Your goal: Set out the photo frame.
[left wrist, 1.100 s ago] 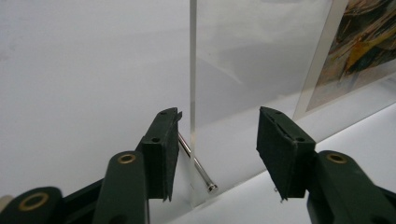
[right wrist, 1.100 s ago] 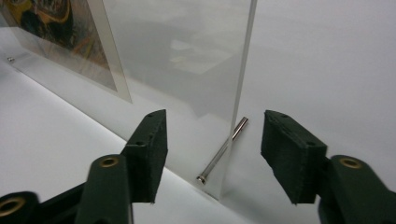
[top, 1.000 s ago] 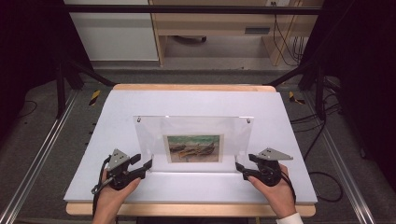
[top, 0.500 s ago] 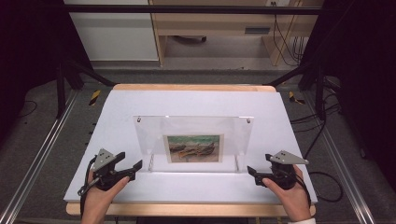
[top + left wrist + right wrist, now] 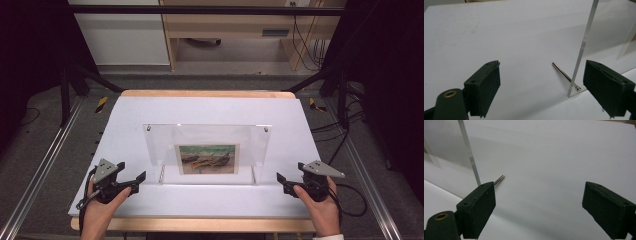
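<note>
A clear acrylic picture frame stands upright in the middle of the white table, with a small painting of boats inside. Thin metal legs prop it up; one leg shows in the left gripper view beside the panel's edge, and another leg shows in the right gripper view. My left gripper rests near the front left of the frame, open and empty. My right gripper sits off the front right corner, also open and empty. Both are apart from the frame.
A wooden strip runs along the table's front edge. Metal rails flank the table on both sides. A wooden bench and cables lie on the floor beyond the far edge.
Both hands have drawn back and outward from the frame's lower corners toward the front of the table. The frame stands where it was.
</note>
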Motion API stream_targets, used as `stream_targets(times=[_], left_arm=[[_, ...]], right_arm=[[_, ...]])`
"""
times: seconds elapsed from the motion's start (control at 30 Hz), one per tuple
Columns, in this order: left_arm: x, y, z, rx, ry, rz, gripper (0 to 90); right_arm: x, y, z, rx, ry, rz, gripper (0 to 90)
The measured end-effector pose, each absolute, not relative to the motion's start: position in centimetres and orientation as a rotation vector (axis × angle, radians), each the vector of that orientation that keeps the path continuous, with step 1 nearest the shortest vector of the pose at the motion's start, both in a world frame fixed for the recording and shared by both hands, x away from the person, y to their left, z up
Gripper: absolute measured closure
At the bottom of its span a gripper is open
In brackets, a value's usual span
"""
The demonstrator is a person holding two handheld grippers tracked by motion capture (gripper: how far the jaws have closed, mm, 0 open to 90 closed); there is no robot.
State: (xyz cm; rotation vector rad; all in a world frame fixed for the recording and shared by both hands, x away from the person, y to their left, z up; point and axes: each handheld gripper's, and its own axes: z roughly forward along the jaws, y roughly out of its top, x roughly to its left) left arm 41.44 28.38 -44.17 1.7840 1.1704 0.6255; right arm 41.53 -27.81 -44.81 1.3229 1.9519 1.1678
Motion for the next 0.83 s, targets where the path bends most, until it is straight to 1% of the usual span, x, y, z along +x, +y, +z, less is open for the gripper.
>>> stream_targets(times=[0.43,0.63,0.83], left_arm=[[41.8,29.7,-44.5,1.828,1.224,0.674,12.9],[42.2,30.2,-45.3,1.905,1.265,0.67,9.4],[42.3,30.0,-45.7,1.949,1.251,0.674,7.3]], right_arm=[[41.8,-28.8,-45.4,1.368,1.947,1.092,11.9],[42.1,-29.1,-46.1,1.409,1.982,0.982,12.6],[42.1,-29.0,-46.2,1.417,1.982,0.962,12.9]])
